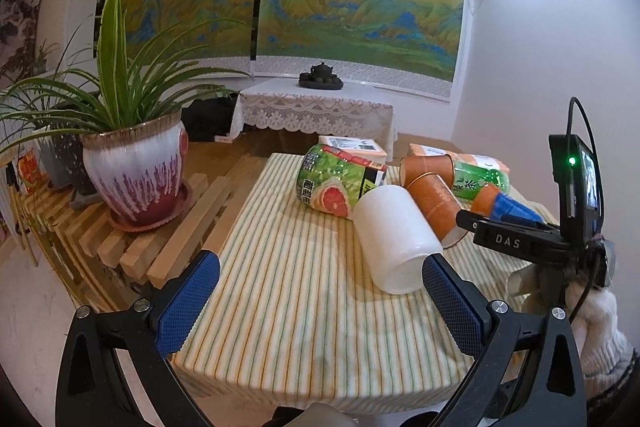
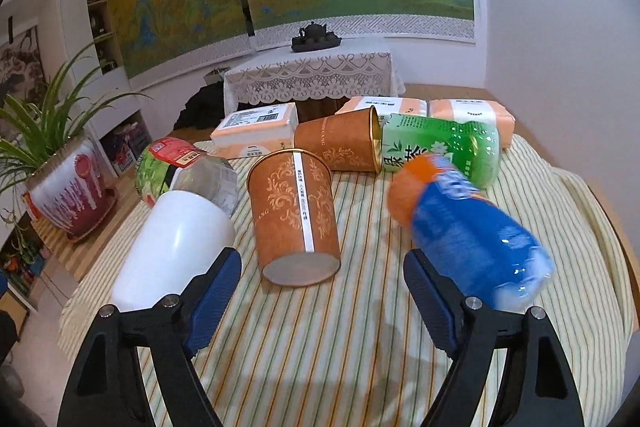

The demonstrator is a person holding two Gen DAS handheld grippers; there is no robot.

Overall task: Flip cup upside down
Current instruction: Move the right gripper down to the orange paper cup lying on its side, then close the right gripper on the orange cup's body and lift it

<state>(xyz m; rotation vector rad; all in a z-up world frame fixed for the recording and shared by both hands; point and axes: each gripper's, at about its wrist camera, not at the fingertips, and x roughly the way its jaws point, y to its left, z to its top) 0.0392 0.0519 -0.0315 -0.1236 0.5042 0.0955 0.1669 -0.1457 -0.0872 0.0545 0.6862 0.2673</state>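
A white cup (image 1: 394,237) lies on its side on the striped tablecloth (image 1: 288,307); it also shows in the right wrist view (image 2: 176,239). An orange paper cup (image 2: 294,217) lies tilted beside it, base toward me, and shows in the left wrist view (image 1: 438,207). A second orange cup (image 2: 340,145) lies on its side behind. My left gripper (image 1: 320,301) is open and empty, its right fingertip near the white cup's base. My right gripper (image 2: 322,293) is open and empty, just in front of the orange cup.
A blue bottle with an orange cap (image 2: 468,227) lies at the right, blurred. A green tea bottle (image 2: 440,147), a grapefruit-label bottle (image 1: 336,179) and tissue packs (image 2: 256,129) lie behind. A potted plant (image 1: 136,171) stands on a slatted bench at left.
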